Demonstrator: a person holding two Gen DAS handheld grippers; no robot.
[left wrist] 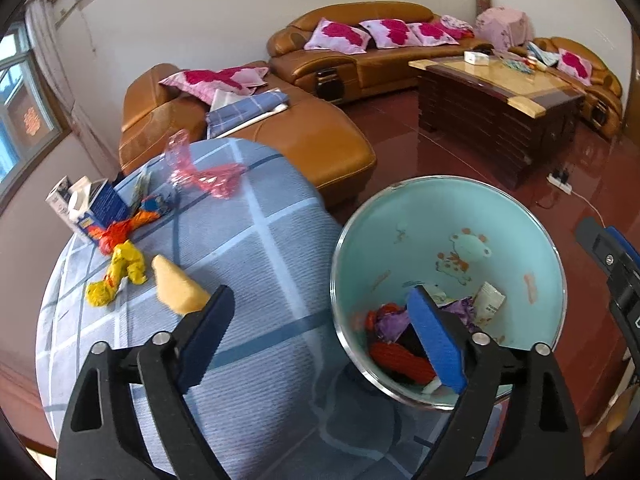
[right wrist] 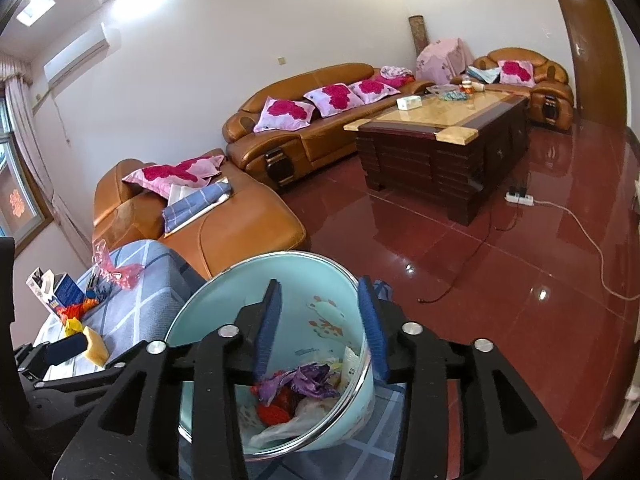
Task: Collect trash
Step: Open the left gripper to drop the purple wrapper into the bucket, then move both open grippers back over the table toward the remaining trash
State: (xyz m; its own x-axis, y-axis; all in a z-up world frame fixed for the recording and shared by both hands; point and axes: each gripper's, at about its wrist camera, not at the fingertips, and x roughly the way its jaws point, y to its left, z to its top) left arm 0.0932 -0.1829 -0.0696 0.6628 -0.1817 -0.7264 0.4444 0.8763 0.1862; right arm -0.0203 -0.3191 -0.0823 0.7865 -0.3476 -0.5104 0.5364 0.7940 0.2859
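Observation:
A teal basin (left wrist: 460, 216) (right wrist: 224, 300) stands at the right edge of a table under a blue checked cloth (left wrist: 260, 240). It holds purple, red and white wrappers (right wrist: 304, 380). On the cloth lie a yellow wrapper (left wrist: 120, 272), an orange wrapper (left wrist: 116, 232), a yellow sponge (left wrist: 178, 284), a pink plastic bag (left wrist: 200, 172) and a blue-white carton (left wrist: 92, 204). My left gripper (left wrist: 320, 296) is wide open with nothing in it, one finger beside the sponge, the other over the basin. My right gripper (right wrist: 319, 284) hangs open over the basin's far rim, holding nothing.
An orange leather sofa (right wrist: 248, 220) with pink cushions stands just behind the table. A dark wooden coffee table (right wrist: 440, 152) sits mid-room. A white power strip (right wrist: 520, 198) and its cables lie on the glossy red floor (right wrist: 480, 280) to the right.

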